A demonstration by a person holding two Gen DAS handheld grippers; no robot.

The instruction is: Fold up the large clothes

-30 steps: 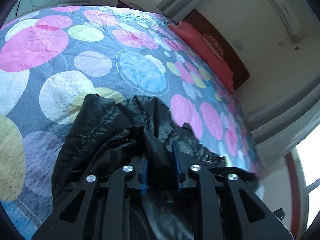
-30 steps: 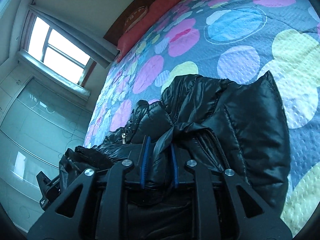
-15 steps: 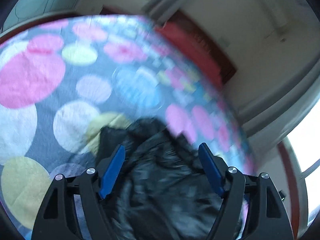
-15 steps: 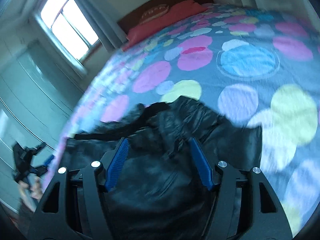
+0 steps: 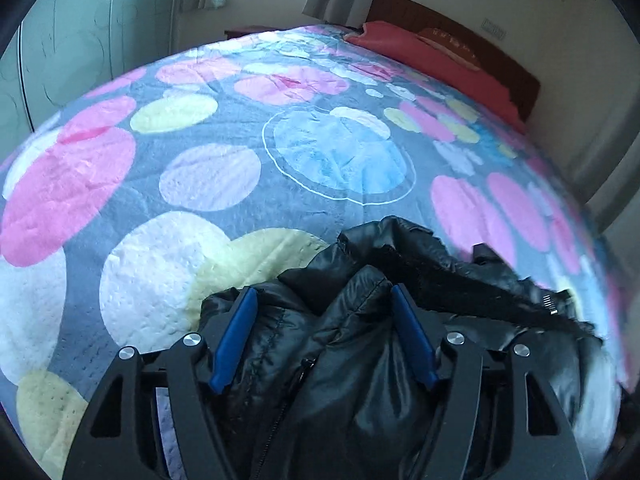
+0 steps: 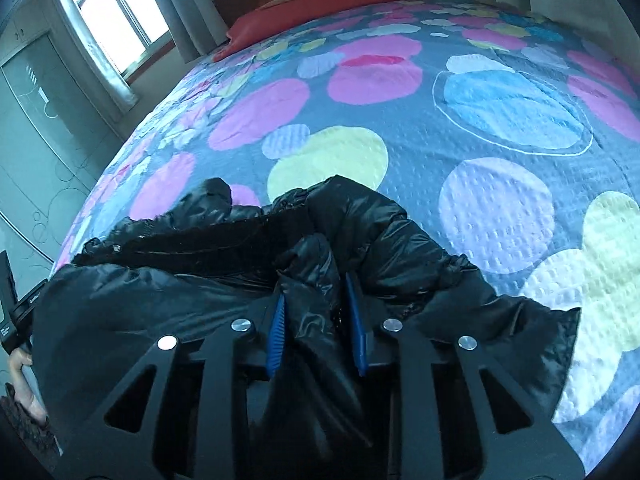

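One black puffer jacket point(image 5: 360, 360) lies crumpled at the bottom of both wrist views, glossy and quilted, its zipper edge and a dark lining strip showing, on a grey bedspread point(image 5: 224, 208) printed with pink, yellow and blue circles. The left gripper point(image 5: 322, 312) has just been narrowing, yet its blue pads point(image 5: 236, 336) stand wide, a ridge of jacket loose between them. The right gripper point(image 6: 316, 300) has just been closing and pinches a fold of jacket.
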